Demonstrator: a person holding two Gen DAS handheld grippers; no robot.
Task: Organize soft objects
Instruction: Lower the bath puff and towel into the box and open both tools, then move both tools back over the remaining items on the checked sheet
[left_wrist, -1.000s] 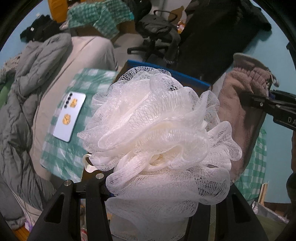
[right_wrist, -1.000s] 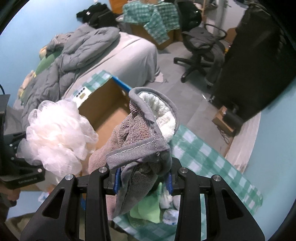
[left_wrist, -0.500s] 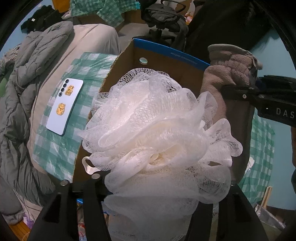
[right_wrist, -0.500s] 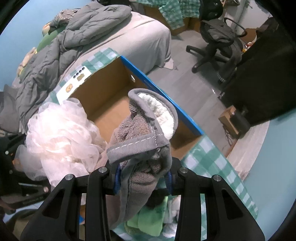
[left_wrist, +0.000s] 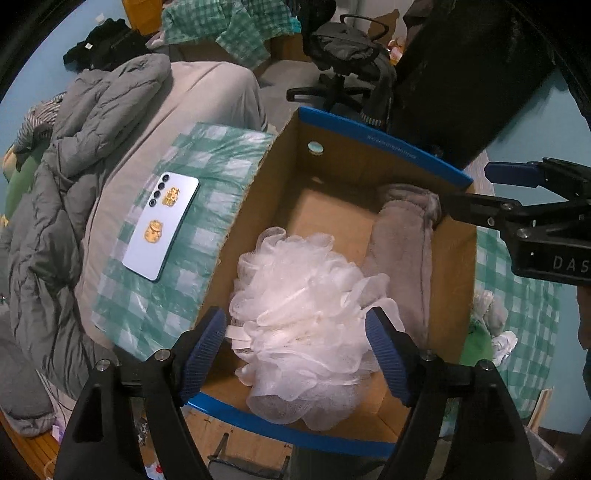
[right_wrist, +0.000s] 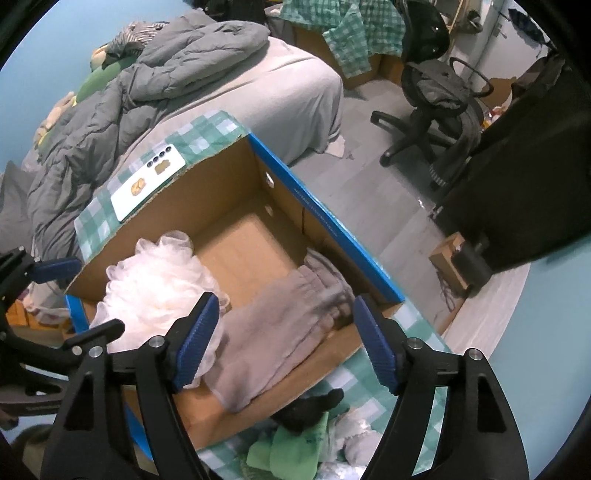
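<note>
A cardboard box with blue rims (left_wrist: 380, 149) (right_wrist: 325, 221) stands open on a checked cloth. A white mesh bath sponge (left_wrist: 303, 317) (right_wrist: 159, 284) lies inside it at the near left. A grey towel (left_wrist: 404, 240) (right_wrist: 280, 325) lies inside along the right wall, draped over the box edge. My left gripper (left_wrist: 299, 343) is open and empty just above the sponge. My right gripper (right_wrist: 284, 332) is open and empty above the towel; it also shows in the left wrist view (left_wrist: 532, 206).
A phone (left_wrist: 160, 225) (right_wrist: 147, 182) lies on the green checked cloth left of the box. A bed with a grey duvet (right_wrist: 140, 92) is behind. Green, black and white soft items (right_wrist: 306, 435) lie on the cloth at the box's near right. An office chair (right_wrist: 432, 96) stands beyond.
Both grippers opened over the box. The sponge dropped from my left gripper and the towel from my right gripper into the box.
</note>
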